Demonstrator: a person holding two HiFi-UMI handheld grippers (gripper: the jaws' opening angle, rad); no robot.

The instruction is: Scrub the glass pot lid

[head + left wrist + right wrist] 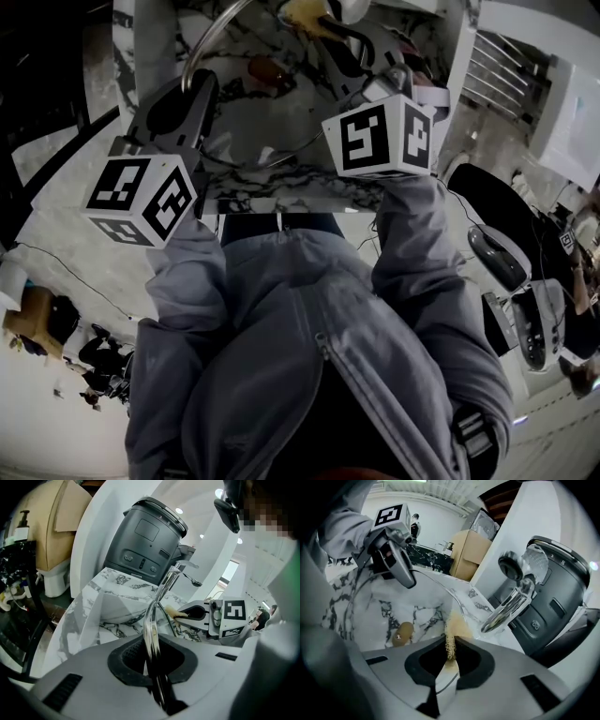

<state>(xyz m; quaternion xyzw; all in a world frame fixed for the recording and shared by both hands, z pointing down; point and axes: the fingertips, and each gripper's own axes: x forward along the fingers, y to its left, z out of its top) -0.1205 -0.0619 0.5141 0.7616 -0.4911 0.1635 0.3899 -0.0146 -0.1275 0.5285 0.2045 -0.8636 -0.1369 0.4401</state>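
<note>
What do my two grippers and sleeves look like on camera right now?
The left gripper and right gripper are the same build. Each has a smooth grey moulded shell with a dark, rounded opening around the jaws and dark slots to either side. Each carries a white cube printed with black square markers. The person wears a grey zip jacket with long sleeves.

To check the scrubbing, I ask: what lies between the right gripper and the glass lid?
A beige scrub pad, clamped in the right gripper, sticks out toward the glass lid. The right gripper view shows it.
</note>
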